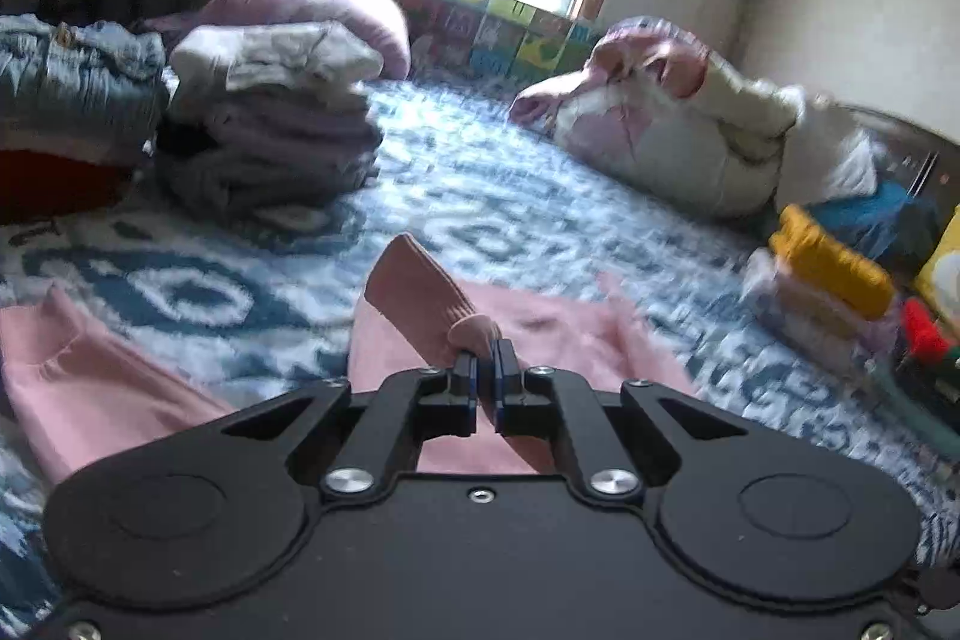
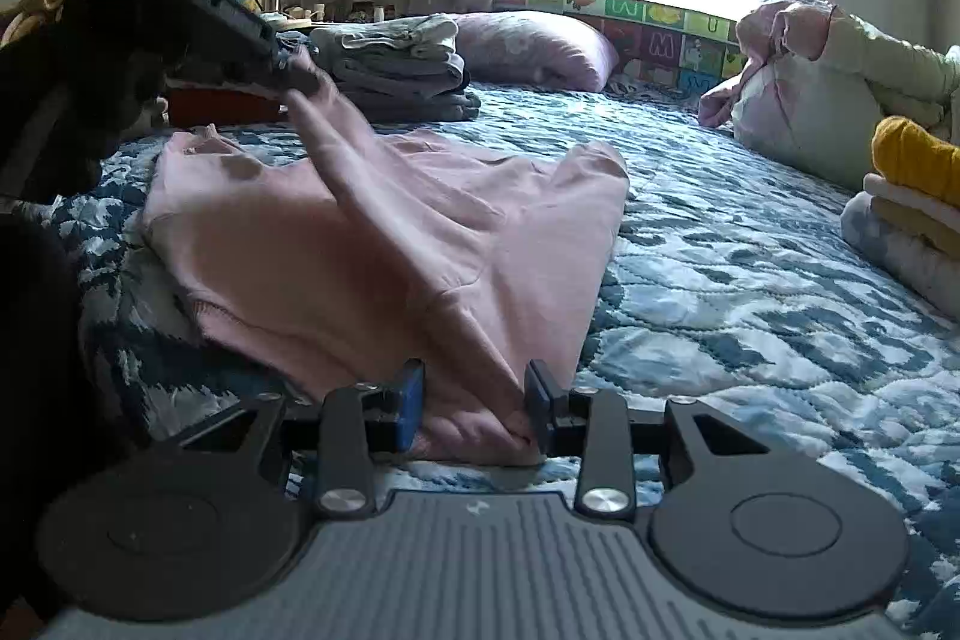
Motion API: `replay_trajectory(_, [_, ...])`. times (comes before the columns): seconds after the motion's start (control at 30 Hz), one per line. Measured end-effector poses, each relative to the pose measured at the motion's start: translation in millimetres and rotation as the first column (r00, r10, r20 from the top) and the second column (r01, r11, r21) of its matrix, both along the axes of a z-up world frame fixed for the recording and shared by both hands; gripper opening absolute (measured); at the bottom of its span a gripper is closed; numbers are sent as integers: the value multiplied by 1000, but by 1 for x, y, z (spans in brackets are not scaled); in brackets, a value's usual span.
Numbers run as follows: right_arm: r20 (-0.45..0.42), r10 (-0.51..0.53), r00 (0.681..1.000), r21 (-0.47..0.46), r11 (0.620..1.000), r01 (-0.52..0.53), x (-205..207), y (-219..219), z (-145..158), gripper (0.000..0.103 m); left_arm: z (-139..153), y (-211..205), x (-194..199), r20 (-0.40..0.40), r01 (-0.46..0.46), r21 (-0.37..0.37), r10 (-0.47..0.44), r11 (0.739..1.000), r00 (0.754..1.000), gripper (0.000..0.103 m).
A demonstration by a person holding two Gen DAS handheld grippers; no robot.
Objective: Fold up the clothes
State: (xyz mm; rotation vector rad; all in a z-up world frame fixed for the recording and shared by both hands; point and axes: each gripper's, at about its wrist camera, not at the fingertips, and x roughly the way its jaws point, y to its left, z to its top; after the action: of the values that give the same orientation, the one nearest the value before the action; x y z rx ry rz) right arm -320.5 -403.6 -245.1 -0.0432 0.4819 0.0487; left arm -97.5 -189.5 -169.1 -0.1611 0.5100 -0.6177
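The pink sweatshirt point(image 2: 384, 232) lies spread on the blue-and-white patterned quilt point(image 2: 750, 280), its body flat and one sleeve drawn up off the cloth. That sleeve is stretched taut between the two grippers, and the likely reason is plain: with one end lifted and the other pinned low, the sleeve can be laid across the body in one neat fold.

The left gripper point(image 1: 486, 358) has its jaws pressed together on the ribbed cuff point(image 1: 420, 292), which sticks out beyond the fingertips – a firm pinch, with no gap showing between the pads. In the right wrist view the same gripper point(image 2: 282, 70) hangs raised at the far left, the sleeve running down from it.

The right gripper point(image 2: 474, 400) sits low at the near edge of the garment. Its jaws stand well apart, with a bunched fold of pink fabric between them; the cloth touches the right-hand finger, while the blue-padded finger point(image 2: 410, 403) seems just clear of it – so it is parted, not clamped, either about to close or simply steadying the shoulder end.

Finished work is kept out of the way: a stack of folded grey clothes point(image 2: 402, 70) at the back left, beside a pink pillow point(image 2: 540, 46), and a pile topped with a yellow item point(image 2: 912, 154) to the right, leaving the middle of the bed as the folding space
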Motion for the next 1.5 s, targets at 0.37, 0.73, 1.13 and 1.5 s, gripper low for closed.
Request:
replay_trajectory(0.37, [77, 30, 997, -40, 999, -27, -5, 7, 9, 39, -15, -6, 6, 19, -136, 272, 135, 953, 991, 42])
replay_trajectory(0.73, [52, 44, 998, -7, 999, -43, 8, 9, 1, 42, 5, -128, 56, -79, 169, 205, -156, 964, 985, 42])
replay_trajectory(1.13, [11, 108, 994, 72, 991, -108, 21, 6, -3, 49, -41, -222, 148, -340, 240, 65, -204, 969, 918, 9])
replay_trajectory(1.5, [30, 111, 993, 86, 990, -113, 23, 8, 2, 49, -17, -236, 112, -107, 290, 288, -270, 913, 957, 7])
